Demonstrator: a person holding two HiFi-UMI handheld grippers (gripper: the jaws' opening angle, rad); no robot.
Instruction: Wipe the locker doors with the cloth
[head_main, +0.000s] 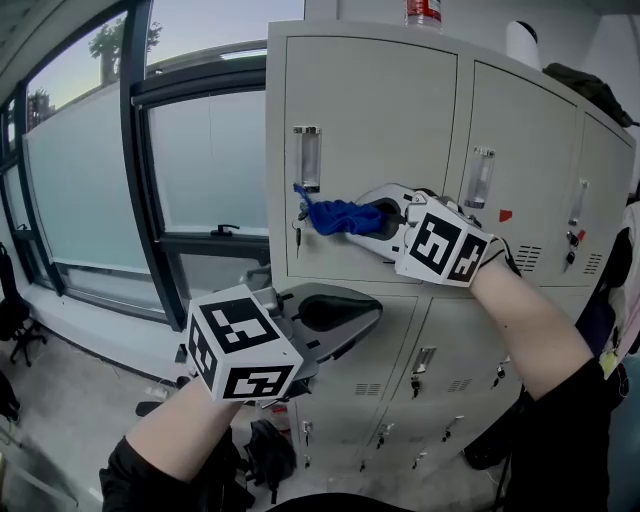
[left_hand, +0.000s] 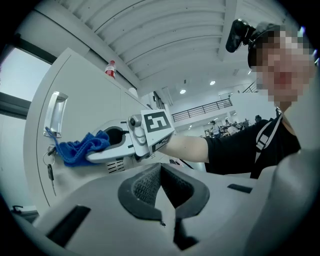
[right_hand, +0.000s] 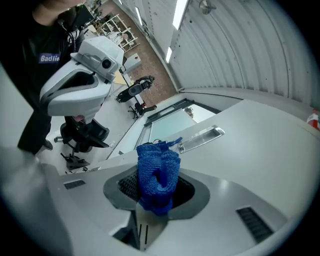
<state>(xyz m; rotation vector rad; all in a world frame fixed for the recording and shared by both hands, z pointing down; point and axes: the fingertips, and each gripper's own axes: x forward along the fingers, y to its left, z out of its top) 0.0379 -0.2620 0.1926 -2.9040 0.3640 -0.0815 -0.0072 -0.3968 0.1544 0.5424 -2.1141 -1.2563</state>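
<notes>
Gripping the cloth (head_main: 335, 216) is the right gripper (right_hand: 156, 196), its jaws clenched on a bunched wad of blue fabric. The weave is coarse and looped, like terry, and it bulges out of the dark ribbed pads (right_hand: 127, 186) in a rounded fold.

Position of the cloth: held at the upper-left locker door (head_main: 380, 120), just below and right of the recessed handle (head_main: 306, 158). One loose corner of the fabric points up towards the foot of that handle. From the left gripper view the wad appears to lie against the door face.

The door is flat painted metal, pale grey-beige and smooth. The handle is a narrow upright rectangle with a bright metallic rim. A small key (head_main: 297, 238) hangs below it, just left of the cloth.

The left gripper (left_hand: 167, 192) is held lower, in front of the lower row of lockers and well apart from the cloth. Its jaws are closed together with nothing between them, and the textured black pads meet along one seam. Its shell is smooth grey plastic, curved and tapering.

Each gripper carries a white cube with black square markers — left (head_main: 243, 345), right (head_main: 440, 247).

A bottle (head_main: 423, 12) with a red label stands on top of the lockers. A large dark-framed window (head_main: 90, 170) lies to the left.
</notes>
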